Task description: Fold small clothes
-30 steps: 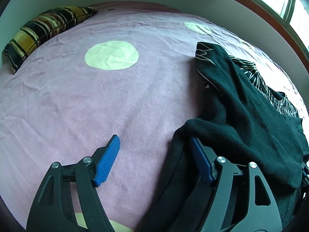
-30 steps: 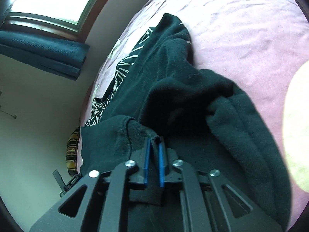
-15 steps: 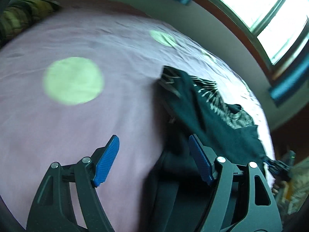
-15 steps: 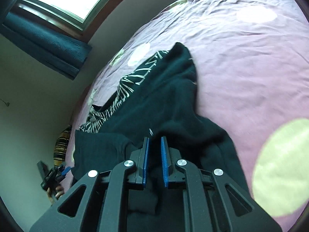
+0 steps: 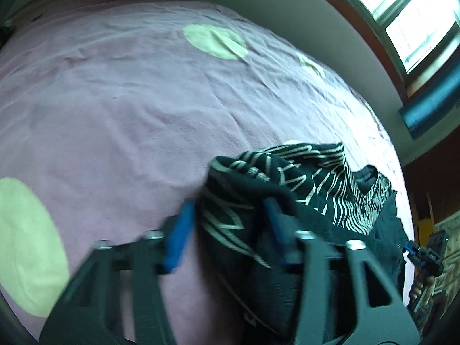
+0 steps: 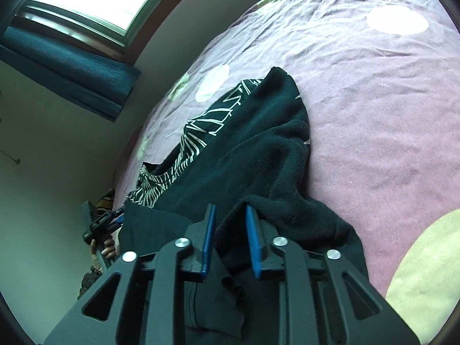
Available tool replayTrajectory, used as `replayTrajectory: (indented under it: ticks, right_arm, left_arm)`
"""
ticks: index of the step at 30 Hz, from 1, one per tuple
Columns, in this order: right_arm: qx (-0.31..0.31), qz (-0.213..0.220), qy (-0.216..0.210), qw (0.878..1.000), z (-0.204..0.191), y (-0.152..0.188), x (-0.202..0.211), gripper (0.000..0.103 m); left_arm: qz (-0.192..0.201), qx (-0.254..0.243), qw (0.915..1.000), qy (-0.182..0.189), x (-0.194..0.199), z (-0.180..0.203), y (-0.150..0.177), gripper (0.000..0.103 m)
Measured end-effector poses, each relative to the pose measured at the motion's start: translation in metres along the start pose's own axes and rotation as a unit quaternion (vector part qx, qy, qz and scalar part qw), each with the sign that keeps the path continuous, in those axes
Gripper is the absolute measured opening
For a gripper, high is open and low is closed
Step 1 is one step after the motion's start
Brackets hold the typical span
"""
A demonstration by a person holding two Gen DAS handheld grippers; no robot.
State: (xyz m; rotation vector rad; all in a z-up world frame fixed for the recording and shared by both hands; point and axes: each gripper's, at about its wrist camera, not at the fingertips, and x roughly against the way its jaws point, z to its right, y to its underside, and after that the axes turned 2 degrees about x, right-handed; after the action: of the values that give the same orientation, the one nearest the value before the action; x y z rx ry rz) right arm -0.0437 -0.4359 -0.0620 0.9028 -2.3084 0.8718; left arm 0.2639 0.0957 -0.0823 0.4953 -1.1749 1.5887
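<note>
A pink bedsheet (image 5: 138, 109) with pale green dots covered the bed, under a bright window (image 6: 95, 3) with a dark blue blind (image 6: 72, 72). The dark garment (image 6: 258, 149), with its white-lined pattern (image 5: 316, 178), lay bunched along the window-side edge; the sheet beyond it lay bare. The left tool (image 5: 227, 221), blurred, was closing with patterned cloth between its blue pads. The right tool (image 6: 228, 235) was opening, a dark fold between its pads but not pinched. The garment's near part was hidden under both tools.
</note>
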Motion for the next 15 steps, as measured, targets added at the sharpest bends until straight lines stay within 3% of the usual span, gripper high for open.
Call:
replayTrajectory:
  ticks: [1, 3, 6, 13, 14, 15]
  right_arm:
    - [0.0, 0.003, -0.001, 1.0, 0.0, 0.001, 0.003, 0.023]
    - [0.002, 0.009, -0.002, 1.0, -0.003, 0.001, 0.006, 0.024]
    - [0.011, 0.031, 0.012, 0.999, -0.003, 0.001, 0.017, 0.024]
    - [0.0, 0.04, 0.017, 0.999, 0.006, -0.001, 0.025, 0.024]
    - [-0.002, 0.042, 0.016, 0.999, 0.008, -0.001, 0.027, 0.024]
    - [-0.004, 0.042, 0.014, 0.999, 0.008, 0.0, 0.029, 0.024]
  left_arm:
    - [0.002, -0.002, 0.9999, -0.01, -0.002, 0.003, 0.0, 0.031]
    - [0.013, -0.012, 0.9993, -0.034, 0.0, 0.007, 0.001, 0.013]
    - [0.026, -0.003, 0.9977, -0.062, 0.004, 0.005, 0.002, 0.009]
    - [0.02, 0.0, 0.9986, -0.049, 0.007, -0.001, 0.004, 0.011]
    - [0.02, -0.005, 0.9991, -0.038, 0.015, -0.001, 0.005, 0.016]
    - [0.019, -0.006, 0.9994, -0.029, 0.02, 0.0, 0.006, 0.03]
